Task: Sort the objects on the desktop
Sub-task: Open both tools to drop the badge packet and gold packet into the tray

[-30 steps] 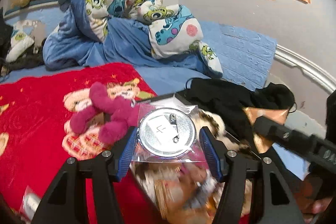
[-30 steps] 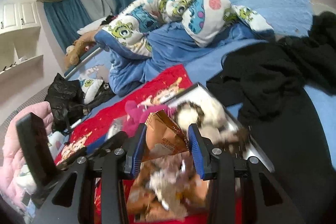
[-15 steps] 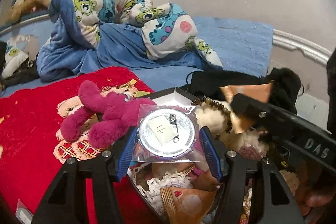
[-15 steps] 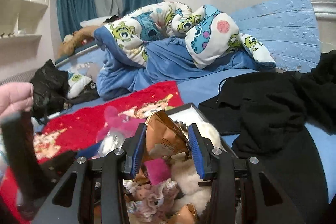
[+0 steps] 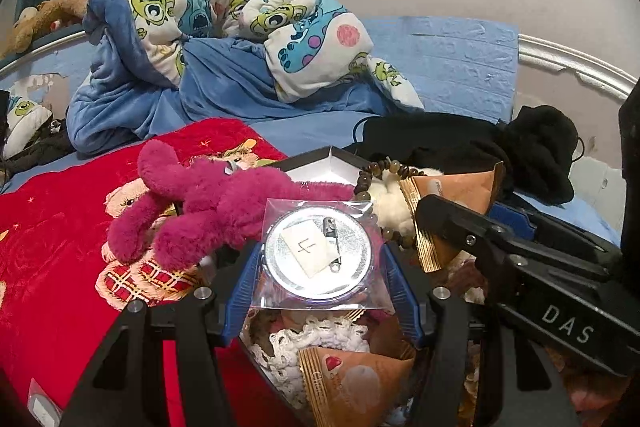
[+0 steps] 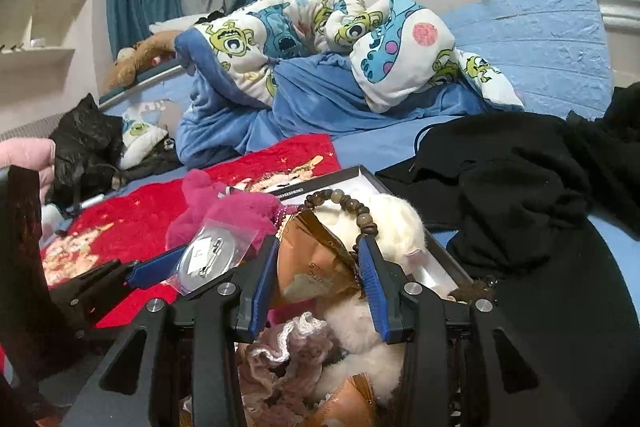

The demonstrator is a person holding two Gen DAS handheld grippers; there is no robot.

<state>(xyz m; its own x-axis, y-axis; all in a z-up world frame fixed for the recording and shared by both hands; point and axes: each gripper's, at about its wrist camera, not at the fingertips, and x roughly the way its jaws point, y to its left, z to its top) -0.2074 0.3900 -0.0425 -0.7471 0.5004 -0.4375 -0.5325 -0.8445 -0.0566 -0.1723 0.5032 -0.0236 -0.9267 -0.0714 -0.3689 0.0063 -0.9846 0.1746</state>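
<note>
**Inspector:** State of the left gripper [image 5: 320, 263]?

**Assistant:** Its blue pads are clamped on a clear plastic sleeve holding a round silver pin badge [image 5: 318, 259], with a paper slip and safety pin on the badge back. The badge sits squarely between the fingers, held above the near end of the shallow black box with a white lining [image 5: 332, 161].

**Inspector:** The right gripper [image 6: 318, 267]?

**Assistant:** Closed on a brown triangular foil snack packet [image 6: 316, 259], pinched by both pads, also over the box. In the left wrist view the same packet shows at the box's right side.

**Inspector:** Contents of the box?

**Assistant:** Crowded. A fluffy cream plush toy [image 6: 396, 223] with a brown wooden bead bracelet [image 6: 352, 205] draped over it, toward the far end. White and pink crocheted lace pieces [image 5: 308, 339] in the near part, and a second brown foil packet [image 5: 352, 383] at the near edge. Items beneath are too tangled to tell apart.

**Inspector:** Around the box?

**Assistant:** A magenta plush bear [image 5: 208, 203] lies half across the box's left rim, partly on the red printed blanket [image 5: 56, 227]. Black clothing [image 6: 520, 187] lies just right of the box.
</note>
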